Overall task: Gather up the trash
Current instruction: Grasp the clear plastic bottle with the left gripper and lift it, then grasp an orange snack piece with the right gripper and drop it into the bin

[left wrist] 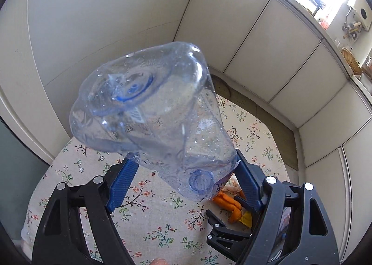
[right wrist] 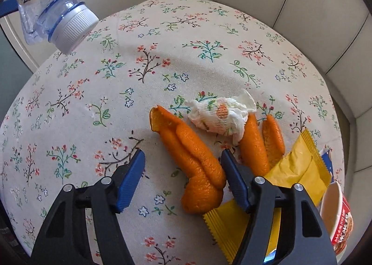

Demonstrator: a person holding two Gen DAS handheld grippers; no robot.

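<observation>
My left gripper is shut on a crushed clear plastic bottle and holds it in the air above the floral tablecloth. The bottle, with its white cap, also shows at the top left of the right wrist view. My right gripper is open, low over the table, its fingers on either side of a long piece of orange peel. A crumpled printed tissue lies just beyond it. More orange peel and a yellow wrapper lie to the right.
A paper cup with red print lies at the table's right edge, next to a blue and white packet. White cabinet doors and a wall surround the table. The right gripper's black frame shows in the left wrist view.
</observation>
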